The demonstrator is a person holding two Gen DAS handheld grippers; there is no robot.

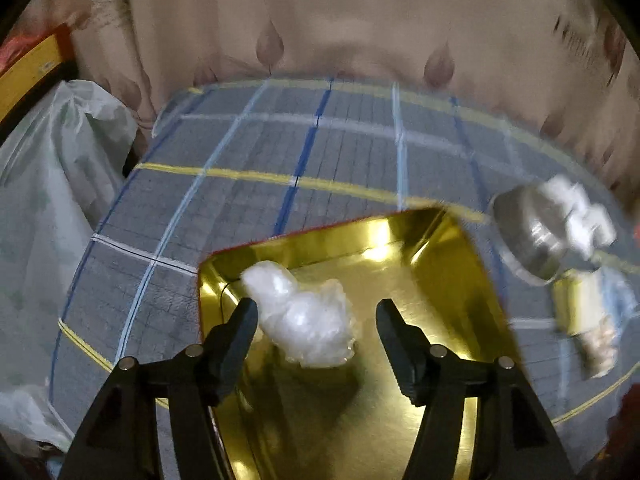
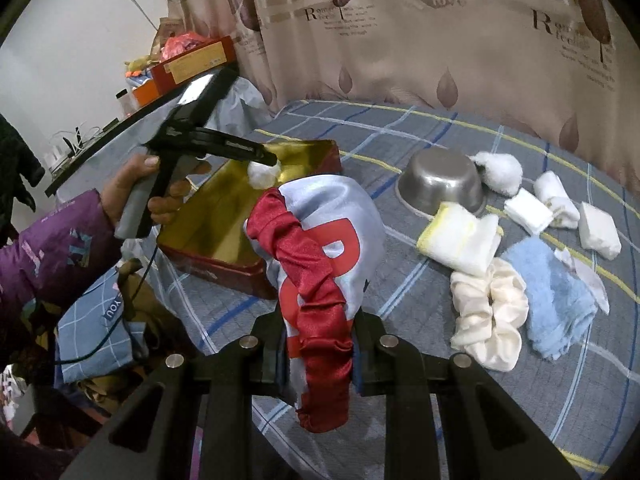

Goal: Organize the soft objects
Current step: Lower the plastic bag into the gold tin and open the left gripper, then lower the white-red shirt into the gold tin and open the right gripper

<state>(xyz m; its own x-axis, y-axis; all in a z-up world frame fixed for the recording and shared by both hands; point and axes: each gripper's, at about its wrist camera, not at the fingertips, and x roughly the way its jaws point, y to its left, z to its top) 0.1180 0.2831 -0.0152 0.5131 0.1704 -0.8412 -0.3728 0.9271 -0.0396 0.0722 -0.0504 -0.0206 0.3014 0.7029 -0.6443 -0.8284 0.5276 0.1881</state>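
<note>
A gold-lined tin box (image 1: 440,280) lies on the checked bed cover. A white crinkly wad (image 1: 308,320) rests on its floor. My left gripper (image 1: 316,314) stands open around the wad; the left fingertip (image 1: 246,312) is right beside it and the other finger is well clear. In the right wrist view the left gripper (image 2: 274,158) hangs over the tin (image 2: 216,216) just above the wad (image 2: 262,174). My right gripper (image 2: 320,356) is shut on a red satin scrunchie (image 2: 316,264) together with a pale blue satin cloth (image 2: 352,204) with red letters.
Right of the tin stand an upturned steel bowl (image 2: 442,186), a white fluffy piece (image 2: 500,170), folded white cloths (image 2: 460,240), a cream scrunchie (image 2: 488,312) and a blue towel (image 2: 556,300). A plastic bag (image 1: 60,160) lies left. A curtain hangs behind the bed.
</note>
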